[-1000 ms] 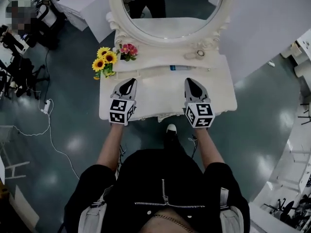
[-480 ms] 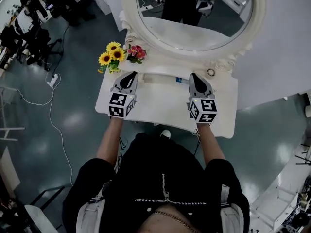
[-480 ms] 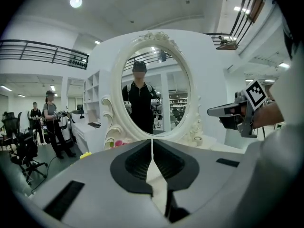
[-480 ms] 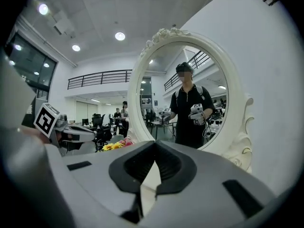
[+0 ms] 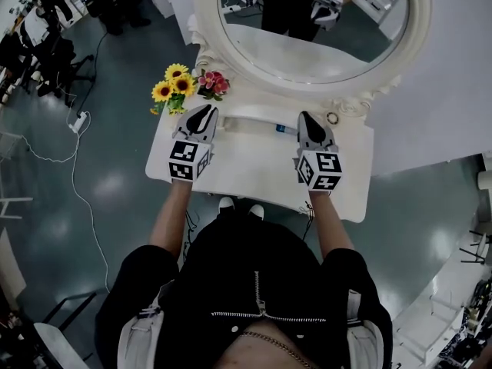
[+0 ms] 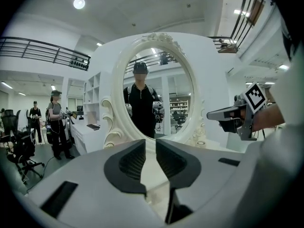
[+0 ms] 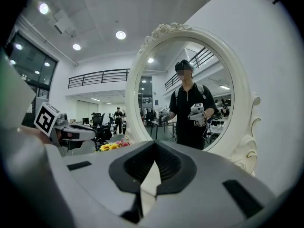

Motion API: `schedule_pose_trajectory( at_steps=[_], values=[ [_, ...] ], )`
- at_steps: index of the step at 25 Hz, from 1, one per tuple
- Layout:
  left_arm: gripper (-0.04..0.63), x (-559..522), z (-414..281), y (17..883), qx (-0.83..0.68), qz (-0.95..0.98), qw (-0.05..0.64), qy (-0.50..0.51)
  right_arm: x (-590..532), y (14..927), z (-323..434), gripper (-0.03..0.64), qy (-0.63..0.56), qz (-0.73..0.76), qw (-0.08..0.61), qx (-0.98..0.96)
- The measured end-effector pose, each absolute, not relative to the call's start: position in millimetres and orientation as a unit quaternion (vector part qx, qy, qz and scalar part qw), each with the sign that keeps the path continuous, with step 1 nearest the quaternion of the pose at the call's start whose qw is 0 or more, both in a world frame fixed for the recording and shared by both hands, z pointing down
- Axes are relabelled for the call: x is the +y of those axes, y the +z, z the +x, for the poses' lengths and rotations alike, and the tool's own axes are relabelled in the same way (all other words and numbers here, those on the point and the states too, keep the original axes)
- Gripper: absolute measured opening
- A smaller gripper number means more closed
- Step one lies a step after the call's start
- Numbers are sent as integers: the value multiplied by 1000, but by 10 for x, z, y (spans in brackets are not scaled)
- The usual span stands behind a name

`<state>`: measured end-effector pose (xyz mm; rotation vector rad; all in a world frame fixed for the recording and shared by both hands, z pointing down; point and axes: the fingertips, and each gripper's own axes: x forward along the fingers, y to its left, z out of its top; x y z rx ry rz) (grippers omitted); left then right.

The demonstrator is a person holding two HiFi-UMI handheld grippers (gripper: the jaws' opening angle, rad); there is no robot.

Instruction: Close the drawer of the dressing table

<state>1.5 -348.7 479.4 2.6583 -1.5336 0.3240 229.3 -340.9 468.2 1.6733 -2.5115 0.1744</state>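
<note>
The white dressing table [image 5: 254,167] fills the middle of the head view, with its oval mirror [image 5: 307,29] at the back. From above no drawer front shows; the table top hides it. My left gripper [image 5: 206,112] hovers over the table's left side and points at the mirror [image 6: 159,87]. Its jaws [image 6: 151,144] stand a narrow slit apart and are opening, with nothing between them. My right gripper [image 5: 307,118] hovers over the right side, its jaws [image 7: 153,146] shut with nothing in them.
Yellow sunflowers [image 5: 175,83] and pink flowers [image 5: 211,81] stand at the table's back left corner. A small blue-and-white item [image 5: 286,128] and a small ring-shaped piece [image 5: 332,118] lie near the mirror base. A cable [image 5: 73,167] trails on the floor at left. People stand far left.
Both grippers have moved forward over the table top toward the mirror. The person's shoes now stand at the table's front edge.
</note>
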Motion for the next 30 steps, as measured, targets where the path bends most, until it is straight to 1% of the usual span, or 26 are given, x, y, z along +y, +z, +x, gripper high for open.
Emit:
schedule_pose_trajectory(
  at_steps=[2,4,7,12,22,30],
  values=[
    [126,-3503,14,4810,-492,864,34,102,-3421,4689,2271,-5,57,552,60,-830],
    [173,-3523,-12,4829,-495,862,36,100,-3425,4701,2255,-5,58,552,61,-829],
    [216,-3537,-78,4849,-504,858,41,94,-3421,4721,2234,-5,58,552,64,-829],
    [216,-3575,-199,4965,-512,851,61,94,-3430,4736,2207,-5,58,550,69,-830],
    [215,-3559,-583,5679,-529,827,146,121,-3428,4789,2123,-5,65,549,78,-829],
    [209,-3425,-767,6555,-527,801,199,201,-3445,4809,2134,-5,68,556,80,-825]
  ],
)
